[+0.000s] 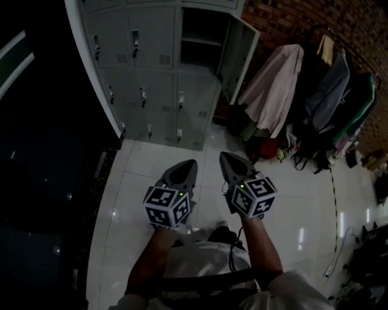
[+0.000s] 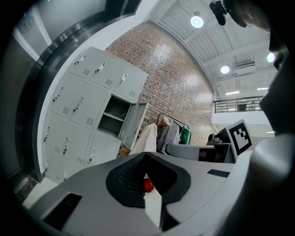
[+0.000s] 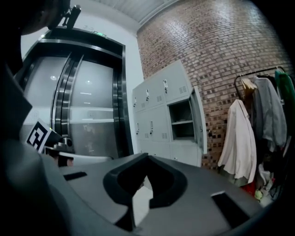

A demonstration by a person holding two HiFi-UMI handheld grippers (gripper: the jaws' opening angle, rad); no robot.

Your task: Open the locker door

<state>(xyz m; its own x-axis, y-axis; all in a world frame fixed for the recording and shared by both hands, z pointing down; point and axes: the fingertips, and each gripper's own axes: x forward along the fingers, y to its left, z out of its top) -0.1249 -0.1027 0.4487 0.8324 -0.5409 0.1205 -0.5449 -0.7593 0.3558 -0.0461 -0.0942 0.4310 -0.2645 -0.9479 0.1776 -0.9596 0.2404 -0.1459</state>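
The person holds both grippers low and level, side by side, pointing at the lockers [image 1: 151,72]. The lockers stand well ahead of both grippers, across a white floor [image 1: 139,175].

The left gripper [image 1: 193,162] has its jaws together. Nothing is clamped in them. In the left gripper view the tips of the left gripper [image 2: 146,154] meet at the front. A red thing [image 2: 148,185] peeks through the hole behind the tips. It lies far off near the coats, not in the grip.

The right gripper [image 1: 223,155] has its jaws together too, and it holds nothing. In the right gripper view its tips [image 3: 146,156] touch.

The locker door [image 1: 239,57] is already open. It is far ahead of the right gripper, up high and a bit to the right. It swings out to the right, and the open locker [image 1: 200,36] beside it is dark inside with a shelf. The other locker doors look closed. No gripper touches the lockers.

A light coat [image 1: 273,85] hangs to the right of the right gripper, well ahead, with darker coats beside it. A brick wall [image 1: 315,18] stands behind them.
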